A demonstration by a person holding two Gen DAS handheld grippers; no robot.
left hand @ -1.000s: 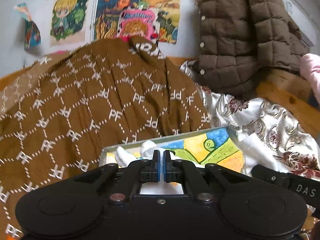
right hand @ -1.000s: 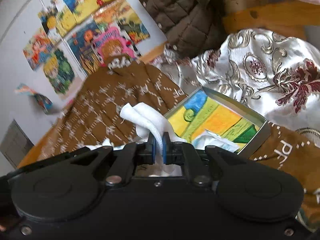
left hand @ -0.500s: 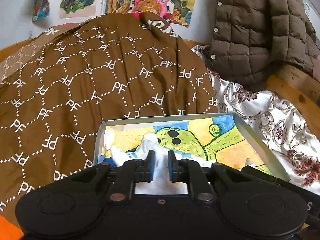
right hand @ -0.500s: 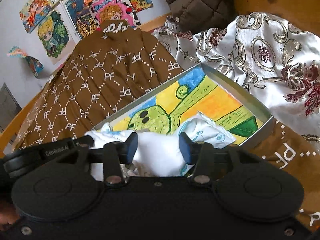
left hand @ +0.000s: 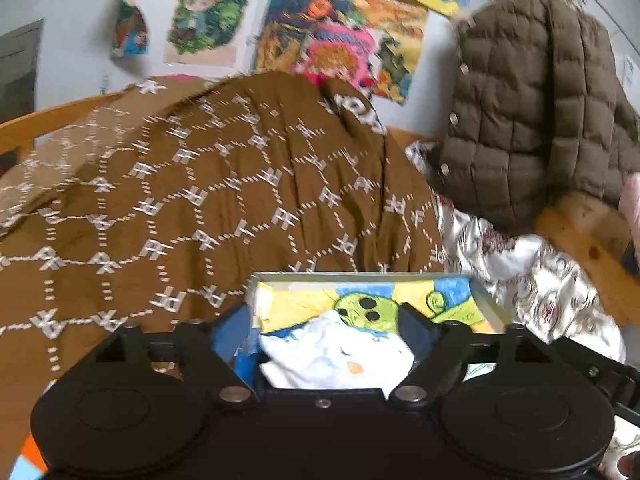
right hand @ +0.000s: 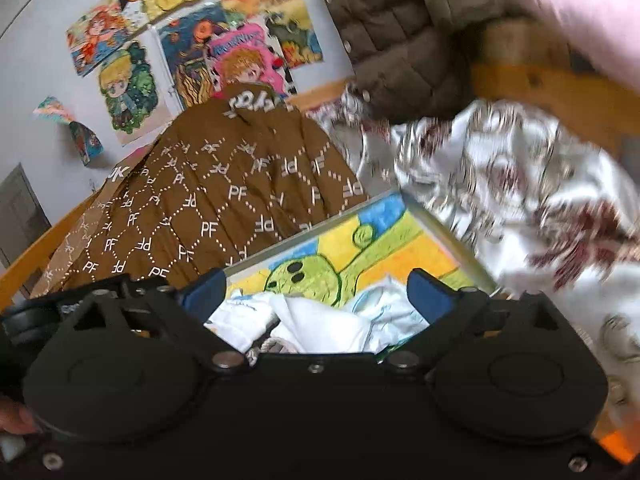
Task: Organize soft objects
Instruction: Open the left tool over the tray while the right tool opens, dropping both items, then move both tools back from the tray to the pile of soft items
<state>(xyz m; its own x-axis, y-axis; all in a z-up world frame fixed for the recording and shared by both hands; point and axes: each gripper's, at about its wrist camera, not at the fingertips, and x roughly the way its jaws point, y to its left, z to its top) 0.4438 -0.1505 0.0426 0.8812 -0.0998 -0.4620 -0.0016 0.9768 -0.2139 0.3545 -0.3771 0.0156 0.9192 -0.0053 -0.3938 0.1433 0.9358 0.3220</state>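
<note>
A shallow box (left hand: 486,306) with a bright cartoon drawing on its floor lies on a brown PF-patterned cloth (left hand: 208,208). A white soft cloth item (left hand: 336,354) lies inside it at the near end. My left gripper (left hand: 324,330) is open, its blue-padded jaws standing wide on either side of the white cloth. In the right wrist view the box (right hand: 444,232) holds white cloth pieces (right hand: 320,318), and my right gripper (right hand: 316,290) is open above them, empty.
A brown quilted jacket (left hand: 520,112) hangs at the back right over a wooden frame (left hand: 576,224). A silver floral cloth (right hand: 500,184) lies right of the box. Colourful drawings (left hand: 336,32) cover the wall. A pink garment (right hand: 580,4) shows at the top right.
Both grippers held white cloth, lowered it into the box and opened. The cloth now lies in the box, and both grippers have drawn back a little.
</note>
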